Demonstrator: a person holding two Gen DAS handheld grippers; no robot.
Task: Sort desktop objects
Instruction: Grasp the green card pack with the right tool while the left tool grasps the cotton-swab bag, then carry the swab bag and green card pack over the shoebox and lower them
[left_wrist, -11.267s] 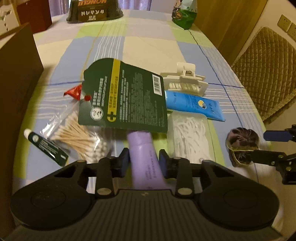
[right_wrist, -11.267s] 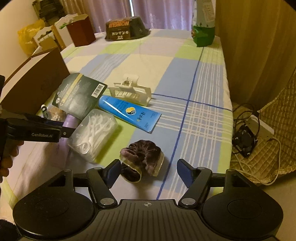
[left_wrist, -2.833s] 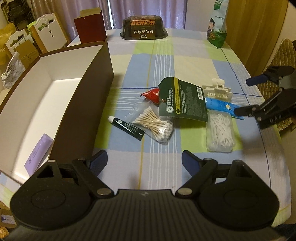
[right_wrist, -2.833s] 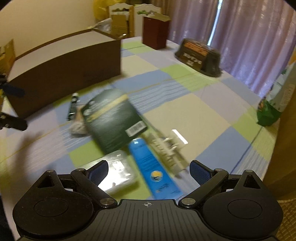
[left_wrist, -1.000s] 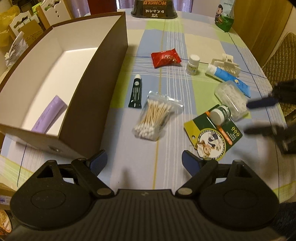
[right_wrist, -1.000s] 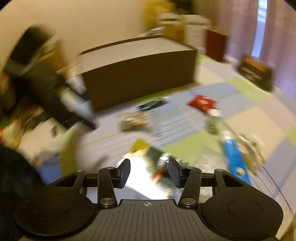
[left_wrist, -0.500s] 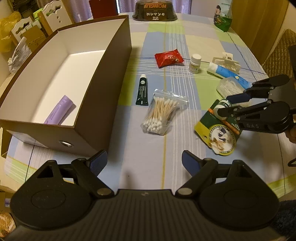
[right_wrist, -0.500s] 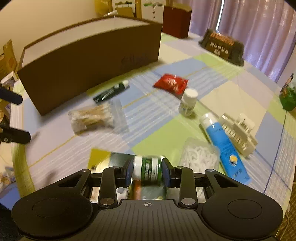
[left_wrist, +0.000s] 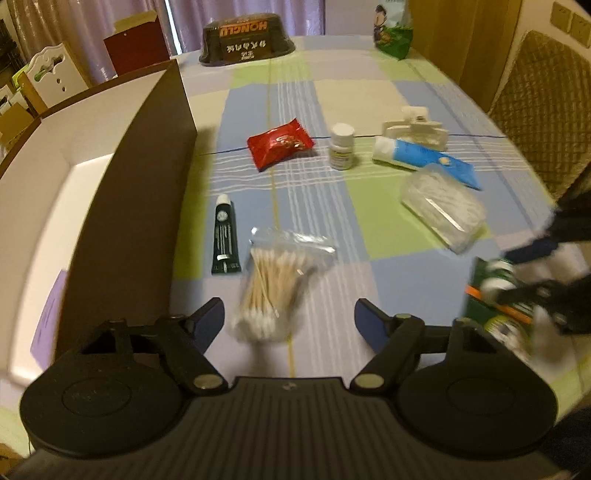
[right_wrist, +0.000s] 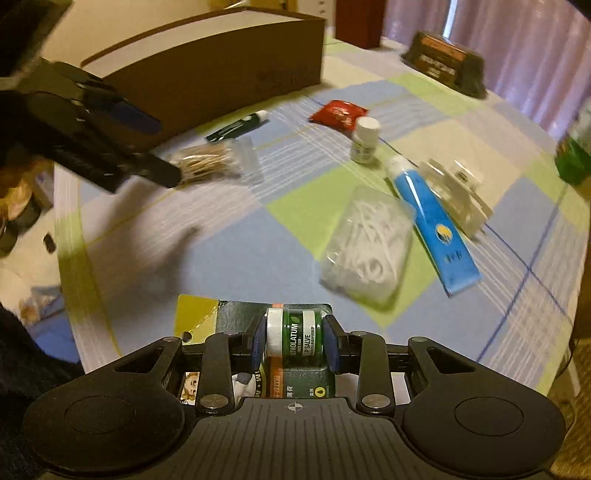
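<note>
My right gripper (right_wrist: 293, 341) is shut on the green lip salve pack (right_wrist: 293, 338), its jar pinched between the pads, its card (right_wrist: 199, 314) sticking out towards the left. In the left wrist view that pack (left_wrist: 498, 282) shows blurred at the right edge. My left gripper (left_wrist: 290, 319) is open just above the bag of cotton swabs (left_wrist: 273, 284), with nothing between its fingers. The brown box (left_wrist: 122, 184) stands on the left with a purple tube (left_wrist: 50, 314) inside. A dark green tube (left_wrist: 224, 240) lies beside the box wall.
On the checked tablecloth lie a red packet (left_wrist: 280, 146), a small white bottle (left_wrist: 342, 146), a blue tube (left_wrist: 424, 157), a white hair claw (left_wrist: 413, 129) and a clear box of floss picks (left_wrist: 441, 206). A black bowl (left_wrist: 245, 38) and a green bag (left_wrist: 393, 31) stand far back.
My right gripper has lifted the lip salve pack and carried it right and nearer. My left gripper has come down and forward over the cotton swabs, still open.
</note>
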